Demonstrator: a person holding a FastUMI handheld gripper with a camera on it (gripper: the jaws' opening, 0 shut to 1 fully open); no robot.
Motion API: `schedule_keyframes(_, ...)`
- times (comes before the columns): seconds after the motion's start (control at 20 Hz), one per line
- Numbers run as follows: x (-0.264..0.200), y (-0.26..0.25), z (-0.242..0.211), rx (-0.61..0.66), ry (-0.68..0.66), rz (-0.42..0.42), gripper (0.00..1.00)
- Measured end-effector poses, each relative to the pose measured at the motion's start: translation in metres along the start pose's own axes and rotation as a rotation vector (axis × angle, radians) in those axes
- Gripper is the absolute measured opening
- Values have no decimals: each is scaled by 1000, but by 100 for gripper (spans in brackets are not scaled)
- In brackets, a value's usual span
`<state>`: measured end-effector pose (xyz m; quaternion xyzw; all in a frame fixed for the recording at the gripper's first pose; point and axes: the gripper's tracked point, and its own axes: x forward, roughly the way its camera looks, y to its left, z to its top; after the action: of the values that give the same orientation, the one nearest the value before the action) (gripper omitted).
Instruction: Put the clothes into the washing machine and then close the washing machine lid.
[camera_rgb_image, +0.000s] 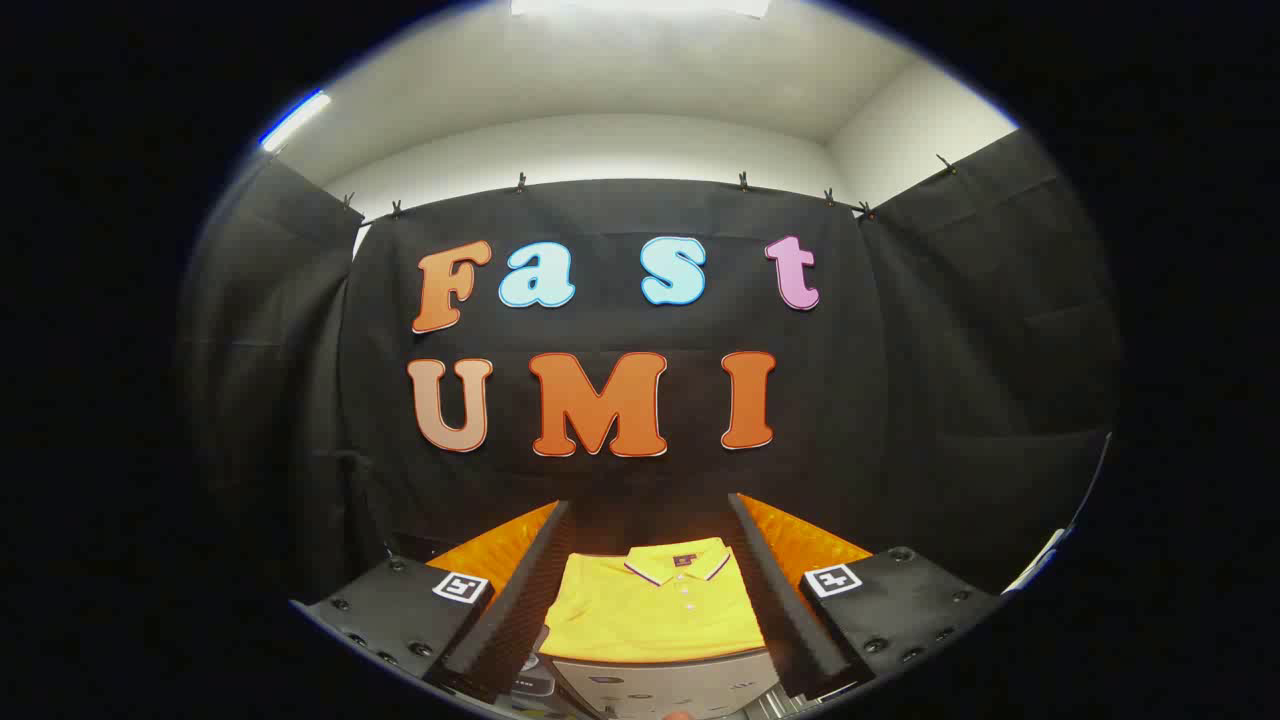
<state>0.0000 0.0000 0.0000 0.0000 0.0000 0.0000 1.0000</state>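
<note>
Now the gripper (650, 590), fingers spread, frames the folded shirt (655, 610); best to descend squarely, pinching its near edge.

Your gripper (650, 600) points level and straight ahead, its jaws spread wide apart. Each finger (510, 600) angles outward toward its tip. Nothing is pinched between them; neither finger presses on anything.

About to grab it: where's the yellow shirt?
In the gripper view, the folded yellow shirt lies between the open gripper's two fingers, just ahead, before the black cloth wall.
</note>
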Motion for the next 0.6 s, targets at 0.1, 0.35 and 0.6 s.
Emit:
schedule_keyframes(0.1, 0, -2, -2, -1, 6, 0, 99)
schedule_keyframes(0.35, 3, -1, -3, -14, 13, 6, 99)
schedule_keyframes(0.6, 5, 5, -4, -29, 23, 21, 99)
